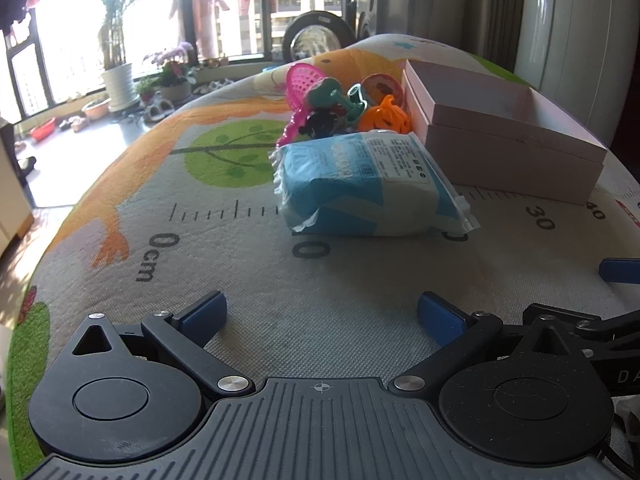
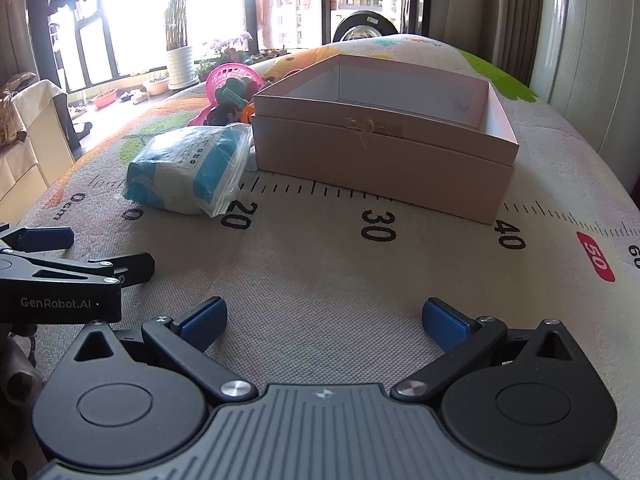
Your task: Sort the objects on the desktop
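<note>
A blue-and-white tissue pack lies on the printed mat, left of an open pink box. Behind the pack sits a toy pile: a pink basket, a teal toy, an orange pumpkin and a red disc. My left gripper is open and empty, low over the mat in front of the pack. My right gripper is open and empty in front of the box. The pack and basket also show in the right wrist view. The left gripper appears there at the left.
The mat carries a ruler print, with 30 and a red 50 marked. One blue fingertip of the right gripper shows at the right edge. Potted plants stand by the window beyond the table. A chair stands left.
</note>
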Action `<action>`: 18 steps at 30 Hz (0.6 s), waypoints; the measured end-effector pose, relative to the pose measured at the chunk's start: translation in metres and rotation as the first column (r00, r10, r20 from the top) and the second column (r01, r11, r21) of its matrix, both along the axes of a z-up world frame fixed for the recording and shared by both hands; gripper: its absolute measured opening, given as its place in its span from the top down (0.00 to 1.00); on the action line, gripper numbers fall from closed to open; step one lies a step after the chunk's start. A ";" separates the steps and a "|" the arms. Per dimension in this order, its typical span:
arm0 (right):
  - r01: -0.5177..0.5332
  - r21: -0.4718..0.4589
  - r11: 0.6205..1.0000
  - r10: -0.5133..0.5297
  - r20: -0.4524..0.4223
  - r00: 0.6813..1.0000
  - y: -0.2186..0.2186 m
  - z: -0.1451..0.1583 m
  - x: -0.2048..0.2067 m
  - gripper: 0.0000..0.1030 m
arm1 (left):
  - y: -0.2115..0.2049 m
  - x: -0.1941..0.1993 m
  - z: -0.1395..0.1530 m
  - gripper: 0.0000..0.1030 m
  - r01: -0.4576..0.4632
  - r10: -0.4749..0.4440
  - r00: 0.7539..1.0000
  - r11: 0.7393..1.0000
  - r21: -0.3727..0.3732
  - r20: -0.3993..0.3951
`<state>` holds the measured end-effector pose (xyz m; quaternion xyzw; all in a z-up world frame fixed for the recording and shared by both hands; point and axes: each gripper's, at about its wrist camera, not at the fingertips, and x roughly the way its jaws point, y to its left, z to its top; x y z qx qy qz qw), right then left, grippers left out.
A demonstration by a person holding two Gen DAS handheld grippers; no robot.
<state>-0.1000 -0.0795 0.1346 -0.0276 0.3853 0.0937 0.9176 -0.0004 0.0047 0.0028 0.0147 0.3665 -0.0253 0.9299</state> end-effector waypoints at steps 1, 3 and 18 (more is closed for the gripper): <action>-0.014 0.000 1.000 0.014 -0.005 1.000 -0.001 0.001 0.000 0.00 | 0.001 -0.002 0.000 0.00 0.004 -0.004 1.000 1.000 0.000 0.004; -0.049 0.001 0.999 0.049 -0.005 0.999 -0.004 0.001 -0.003 0.00 | 0.001 -0.005 0.001 0.00 0.005 -0.005 1.000 1.000 -0.001 0.009; -0.004 0.053 0.999 -0.007 0.192 0.981 -0.055 0.065 -0.007 0.00 | -0.019 0.046 0.038 0.00 0.043 -0.041 0.993 0.999 -0.015 0.111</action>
